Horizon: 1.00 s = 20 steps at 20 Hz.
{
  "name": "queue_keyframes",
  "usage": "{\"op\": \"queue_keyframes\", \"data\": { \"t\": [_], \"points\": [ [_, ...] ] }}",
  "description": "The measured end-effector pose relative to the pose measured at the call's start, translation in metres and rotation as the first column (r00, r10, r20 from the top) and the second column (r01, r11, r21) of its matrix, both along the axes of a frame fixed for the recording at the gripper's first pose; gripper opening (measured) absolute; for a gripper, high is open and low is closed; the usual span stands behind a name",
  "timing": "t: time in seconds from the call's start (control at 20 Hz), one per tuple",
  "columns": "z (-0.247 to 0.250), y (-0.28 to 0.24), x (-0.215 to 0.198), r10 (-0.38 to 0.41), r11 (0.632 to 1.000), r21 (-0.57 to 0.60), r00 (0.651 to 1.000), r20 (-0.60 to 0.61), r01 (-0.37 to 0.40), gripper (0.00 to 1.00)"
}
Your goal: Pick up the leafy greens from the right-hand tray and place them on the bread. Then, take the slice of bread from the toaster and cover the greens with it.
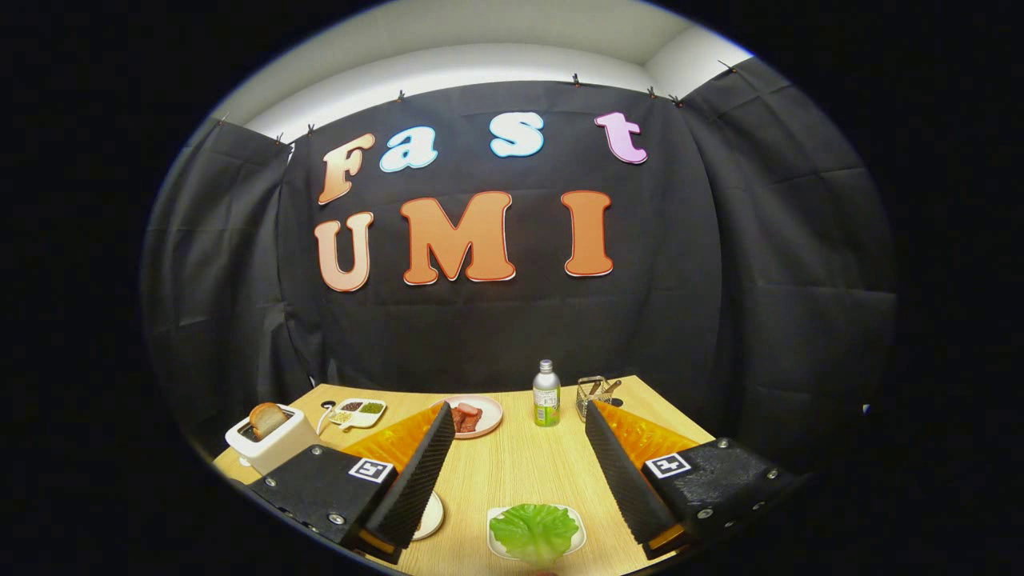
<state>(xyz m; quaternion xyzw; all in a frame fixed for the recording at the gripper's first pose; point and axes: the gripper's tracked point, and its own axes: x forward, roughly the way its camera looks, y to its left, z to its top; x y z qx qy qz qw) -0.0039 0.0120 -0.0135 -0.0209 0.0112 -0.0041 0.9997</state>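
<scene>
My gripper (518,418) is open and held above the wooden table (520,464), nothing between its fingers. The leafy greens (534,530) lie on a small white tray (574,546) close below, between the two fingers and nearer the right one. A white toaster (270,440) stands at the table's left, beyond the left finger, with a slice of bread (267,418) sticking up out of its slot. A white plate (432,516) shows partly from under the left finger; what lies on it is hidden.
A pink plate with sausage pieces (472,416) sits just ahead of the left fingertip. Farther back stand a small bottle (546,394), a wire holder (593,394) with utensils, and a divided white dish (358,412) with seasonings near the toaster.
</scene>
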Motion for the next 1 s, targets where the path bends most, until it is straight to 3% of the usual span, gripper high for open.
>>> {"op": "queue_keyframes", "data": {
  "t": [0.5, 1.0],
  "points": [
    [-0.082, -0.003, 0.018, 0.005, 1.0, -0.018, 0.986, -0.165, -0.008, 0.99],
    [-0.175, -0.012, 0.033, 0.007, 0.997, -0.065, 0.933, -0.361, -0.032, 0.99]
  ]
}}
